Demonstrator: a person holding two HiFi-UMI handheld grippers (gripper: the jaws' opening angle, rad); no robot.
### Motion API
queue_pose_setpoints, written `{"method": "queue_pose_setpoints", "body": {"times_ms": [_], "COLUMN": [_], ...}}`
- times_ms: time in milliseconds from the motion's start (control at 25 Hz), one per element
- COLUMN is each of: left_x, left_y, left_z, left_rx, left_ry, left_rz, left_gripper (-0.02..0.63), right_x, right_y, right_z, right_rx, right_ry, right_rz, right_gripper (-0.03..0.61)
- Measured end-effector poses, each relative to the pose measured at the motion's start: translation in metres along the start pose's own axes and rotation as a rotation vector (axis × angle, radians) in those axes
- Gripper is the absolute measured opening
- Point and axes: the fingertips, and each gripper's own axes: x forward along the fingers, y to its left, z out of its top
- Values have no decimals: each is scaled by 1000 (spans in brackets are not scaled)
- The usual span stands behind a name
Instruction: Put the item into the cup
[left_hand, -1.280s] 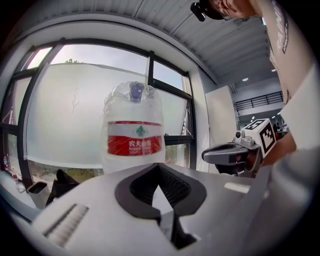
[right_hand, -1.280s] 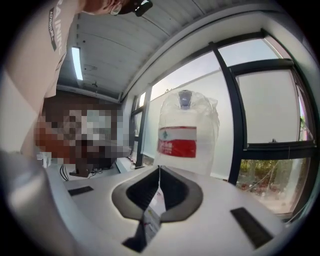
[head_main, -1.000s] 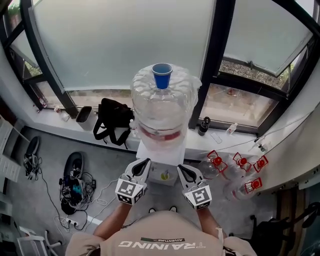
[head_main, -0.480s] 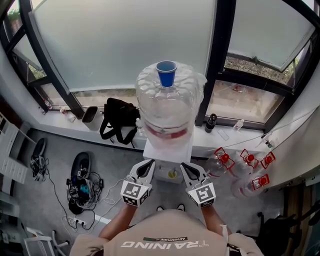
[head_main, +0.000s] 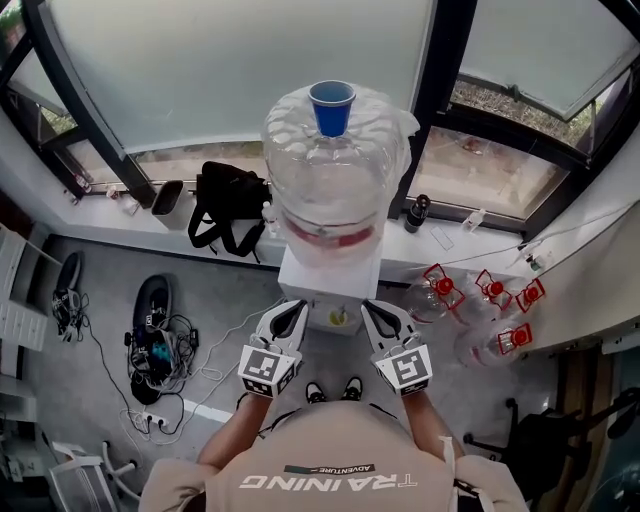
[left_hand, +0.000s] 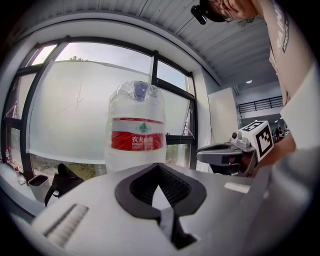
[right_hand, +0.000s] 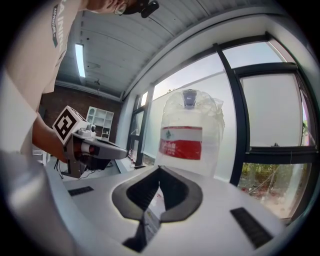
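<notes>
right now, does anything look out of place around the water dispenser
Yes: the blue cup stands upright on the very top of the big water bottle that sits on the dispenser, an oddly high perch for a cup. A tangle of cables also lies loose on the floor to the left.

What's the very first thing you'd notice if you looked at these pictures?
The huge clear plastic water jug with a red label stands on a white dispenser by the window, with a small blue plastic cup upright on its very top. Next, the left gripper and right gripper, each with a black-and-white marker cube, held side by side just before the dispenser.
</notes>
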Motion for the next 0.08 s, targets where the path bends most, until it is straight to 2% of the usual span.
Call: {"method": "queue_pose_setpoints", "body": {"times_ms": [80], "left_x": [4], "left_y": [5], "left_z": [0], "left_rx": [14], "left_ry": [-2], "left_rz": [-2], "left_gripper": [8], "right_x": [4], "right_y": [-2], "right_z": [-4], "right_rx": [6], "right_ry": [1], "right_rz": [-6], "right_gripper": [12]}}
